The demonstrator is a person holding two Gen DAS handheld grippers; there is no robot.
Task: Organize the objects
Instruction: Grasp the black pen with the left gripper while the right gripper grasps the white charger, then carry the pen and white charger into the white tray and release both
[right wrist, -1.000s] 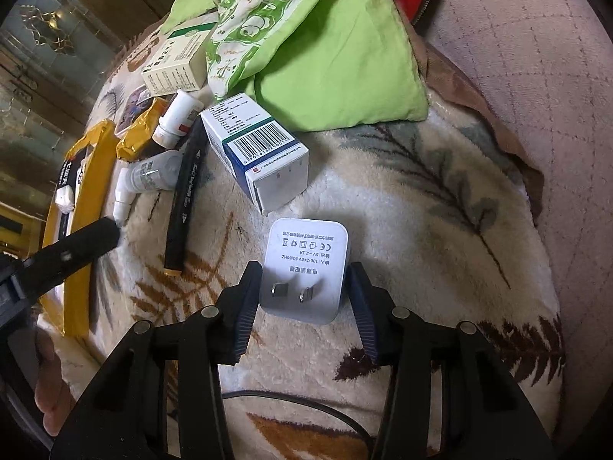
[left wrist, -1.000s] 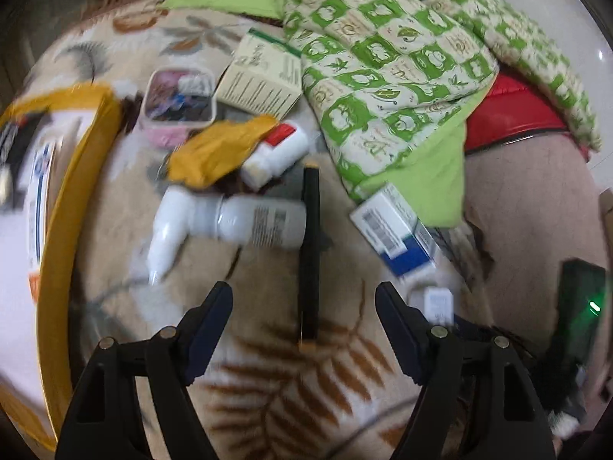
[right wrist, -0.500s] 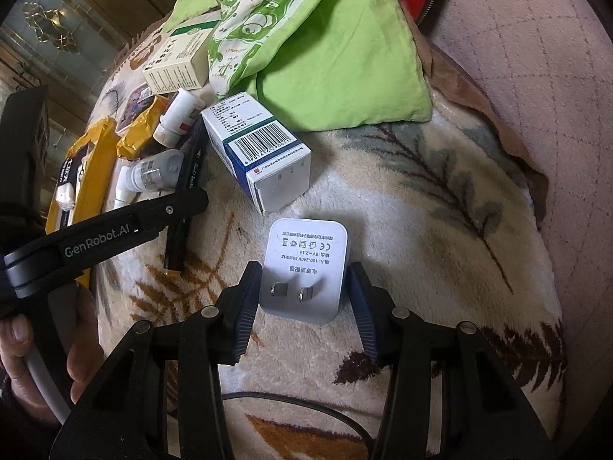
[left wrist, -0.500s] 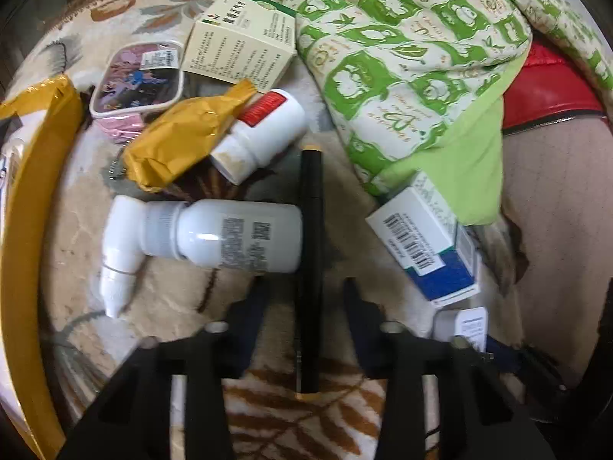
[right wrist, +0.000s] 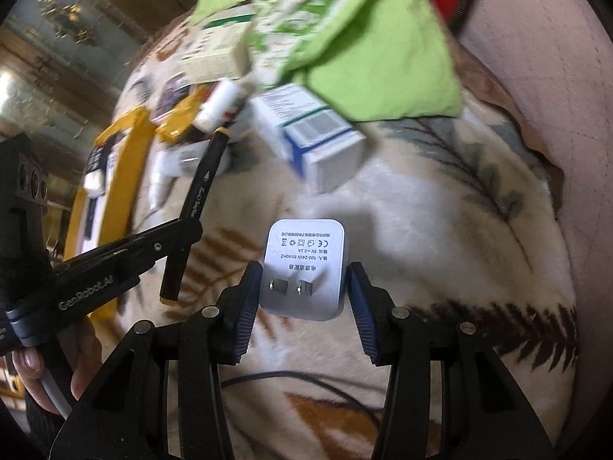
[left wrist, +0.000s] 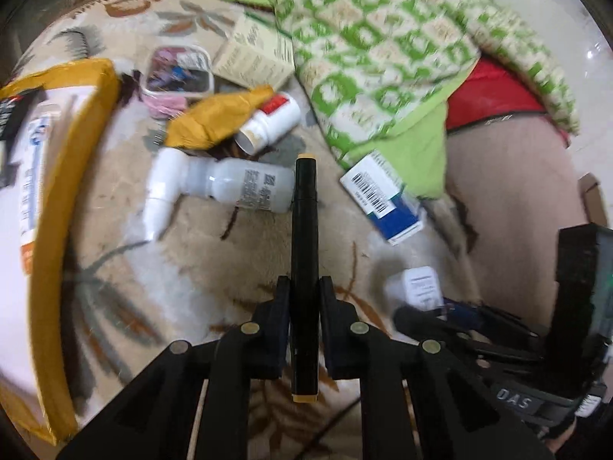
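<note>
A black marker pen (left wrist: 304,230) with tan end caps sticks forward out of my left gripper (left wrist: 304,287), which is shut on its lower half. The pen hangs slightly above the leaf-patterned blanket (left wrist: 191,260). The right wrist view shows the same pen (right wrist: 199,199) slanting up from the left gripper (right wrist: 184,235). My right gripper (right wrist: 304,283) is shut on a white plug-in charger (right wrist: 304,253), prongs facing the camera, a shadow beneath it. The charger (left wrist: 419,287) also shows low right in the left wrist view.
On the blanket lie a white spray bottle (left wrist: 230,188), a small red-labelled bottle (left wrist: 272,122), a yellow packet (left wrist: 218,119), a blue-and-white box (left wrist: 383,199), a beige box (left wrist: 253,57) and a pink-rimmed tin (left wrist: 178,71). A yellow tray (left wrist: 69,191) sits left, a green quilt (left wrist: 383,57) behind.
My left gripper went from wide open to shut on the marker pen and raised it off the blanket. The right gripper kept its hold on the charger.
</note>
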